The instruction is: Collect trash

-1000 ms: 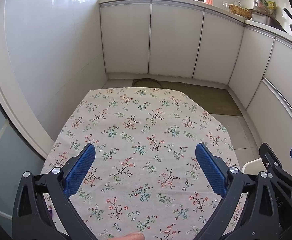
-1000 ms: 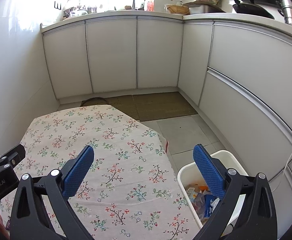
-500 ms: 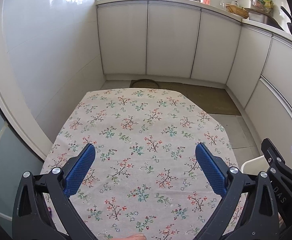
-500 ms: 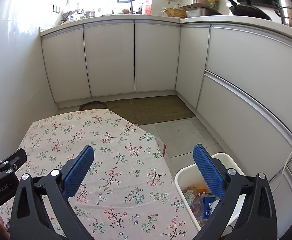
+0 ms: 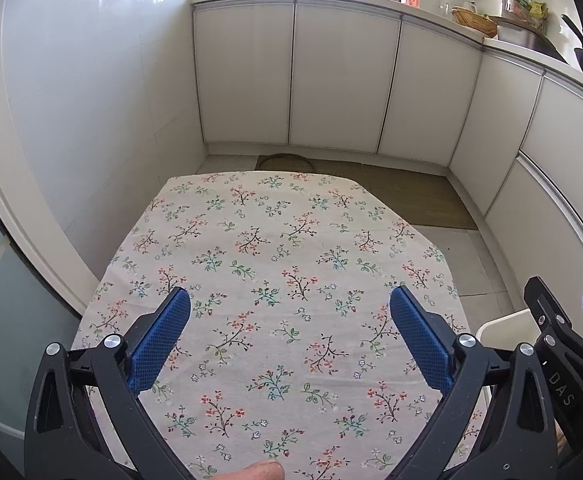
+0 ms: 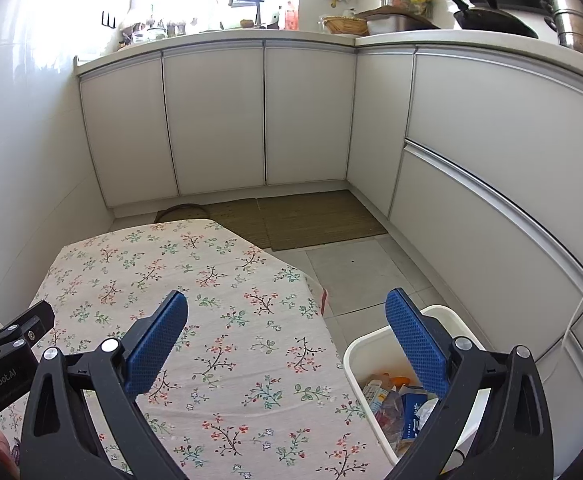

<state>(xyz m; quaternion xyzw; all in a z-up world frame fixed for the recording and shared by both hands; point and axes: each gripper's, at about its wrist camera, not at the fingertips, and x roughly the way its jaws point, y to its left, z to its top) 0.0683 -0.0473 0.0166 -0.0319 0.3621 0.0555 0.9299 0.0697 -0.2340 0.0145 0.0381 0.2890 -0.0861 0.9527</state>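
White cabinets point(image 6: 215, 120) line the far wall and the right side of the kitchen, under a cluttered counter point(image 6: 251, 34). A brown mat point(image 6: 311, 220) lies on the tiled floor point(image 6: 355, 276) before them.

A table point(image 5: 283, 264) with a floral cloth fills the near ground in both views; no loose item shows on the cloth.

The white bin point(image 6: 375, 344) stands on the floor just beside the table's right edge. The trash point(image 6: 395, 404) (wrappers, a blue carton, something orange) lies inside it.

The left gripper point(image 5: 289, 334) hangs over the near part of the table, its jaws wide apart with only cloth between them. The bin rim point(image 5: 507, 326) shows to its right, outside the jaws.

The right gripper point(image 6: 285, 338) hangs over the table's right edge, jaws wide apart and holding nothing. Its left finger point(image 6: 155, 344) is over the cloth; its right finger point(image 6: 417, 342) is over the bin, so the trash lies below and just right of the gap between the jaws.

A fingertip point(image 5: 257, 472) shows at the bottom edge of the left view.
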